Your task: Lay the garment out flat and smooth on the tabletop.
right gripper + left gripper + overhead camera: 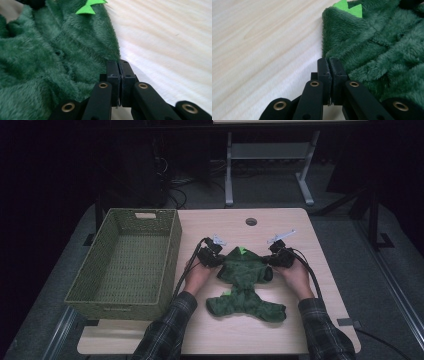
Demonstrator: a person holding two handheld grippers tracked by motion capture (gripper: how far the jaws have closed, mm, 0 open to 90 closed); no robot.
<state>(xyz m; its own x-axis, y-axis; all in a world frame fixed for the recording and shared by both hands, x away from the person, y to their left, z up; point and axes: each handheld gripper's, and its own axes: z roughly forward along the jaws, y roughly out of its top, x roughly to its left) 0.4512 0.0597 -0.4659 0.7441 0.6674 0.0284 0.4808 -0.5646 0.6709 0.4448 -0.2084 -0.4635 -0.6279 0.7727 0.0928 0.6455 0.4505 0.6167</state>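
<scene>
A dark green fleece garment (245, 280) with bright green felt spikes lies crumpled on the wooden table (235, 335). My left gripper (211, 255) rests at the garment's upper left edge. In the left gripper view the jaws are pressed together, and my left gripper (329, 61) touches the edge of the fleece (387, 45) with no cloth visible between the pads. My right gripper (280, 256) sits at the upper right edge. Its jaws are likewise together in the right gripper view, where my right gripper (119, 62) meets the fleece (50, 62) at its border.
A woven green basket (170, 255) stands on the left part of the table, close to my left hand. A round cable hole (251, 221) is near the table's far edge. Bare tabletop lies beyond and in front of the garment.
</scene>
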